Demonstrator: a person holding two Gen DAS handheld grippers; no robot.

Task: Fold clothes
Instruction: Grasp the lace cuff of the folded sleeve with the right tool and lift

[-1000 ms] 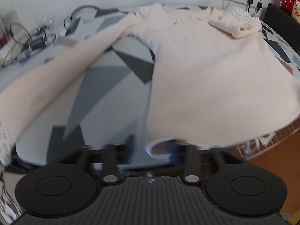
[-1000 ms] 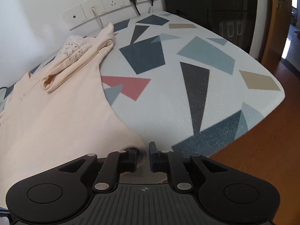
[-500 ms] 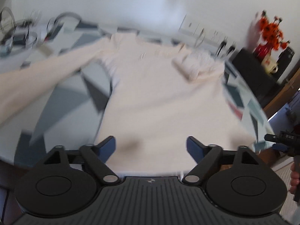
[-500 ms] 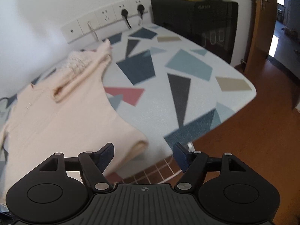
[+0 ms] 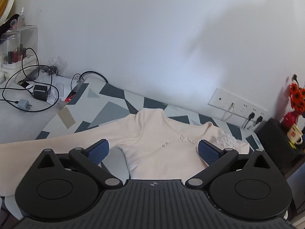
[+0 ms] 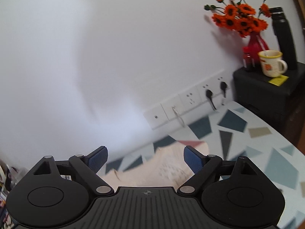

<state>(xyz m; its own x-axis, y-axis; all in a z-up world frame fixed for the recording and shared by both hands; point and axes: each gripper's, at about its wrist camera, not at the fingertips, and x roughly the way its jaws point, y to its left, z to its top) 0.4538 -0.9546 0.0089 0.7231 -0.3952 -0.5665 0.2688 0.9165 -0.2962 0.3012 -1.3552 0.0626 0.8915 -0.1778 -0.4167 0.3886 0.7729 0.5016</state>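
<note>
- A pale pink top (image 5: 152,152) lies face up on the patterned bench (image 5: 114,103), collar toward the wall, body smoothed flat, in the left wrist view.
- Its left-hand sleeve (image 5: 47,147) stretches out sideways across the bench, not yet folded; the opposite sleeve (image 5: 228,141), with a lacy cuff, sits bunched at the shoulder.
- The left hand-held gripper (image 5: 153,150) hangs above the garment, its jaws opening wide with nothing pinched between the blue pads (image 5: 99,150).
- The right hand-held gripper (image 6: 145,159) is likewise released, jaws opening, clear of the cloth; only a blurred strip of the top (image 6: 167,164) shows under it in the right wrist view.
- Judged from the layout, the spreading step looks done and the first real fold is in hand.
- The next move likely calls for the left hand-held gripper to come down on the outstretched sleeve near the cuff and carry it across the chest.
- The right would need to tidy the bunched sleeve so both sides match.
- Chargers and cables (image 5: 38,93) crowd the bench's far left corner, near the sleeve's path.
</note>
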